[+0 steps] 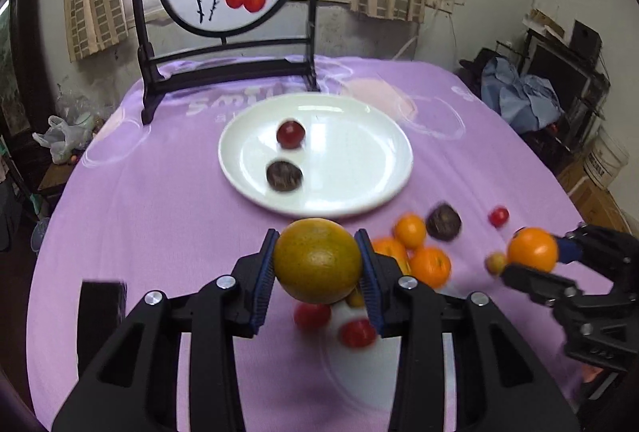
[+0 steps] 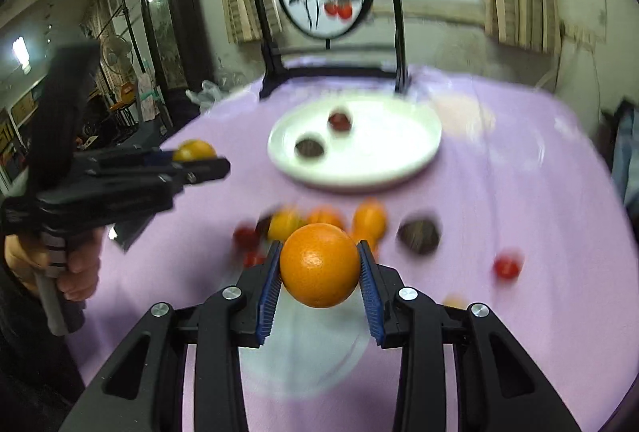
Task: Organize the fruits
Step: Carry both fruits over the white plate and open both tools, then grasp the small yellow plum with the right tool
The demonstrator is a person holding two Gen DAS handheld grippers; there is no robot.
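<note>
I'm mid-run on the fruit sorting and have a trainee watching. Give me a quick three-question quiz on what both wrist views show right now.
1. True or false: the white plate already holds two pieces of fruit.
2. What does the left gripper hold? A) a greenish-yellow citrus B) a cherry tomato C) nothing
3. Fill in: the right gripper is shut on a bright ____ fruit.

Key
1. True: a dark red fruit and a dark brown fruit.
2. A, the greenish-yellow citrus.
3. orange: the orange sits between its fingers.
</note>
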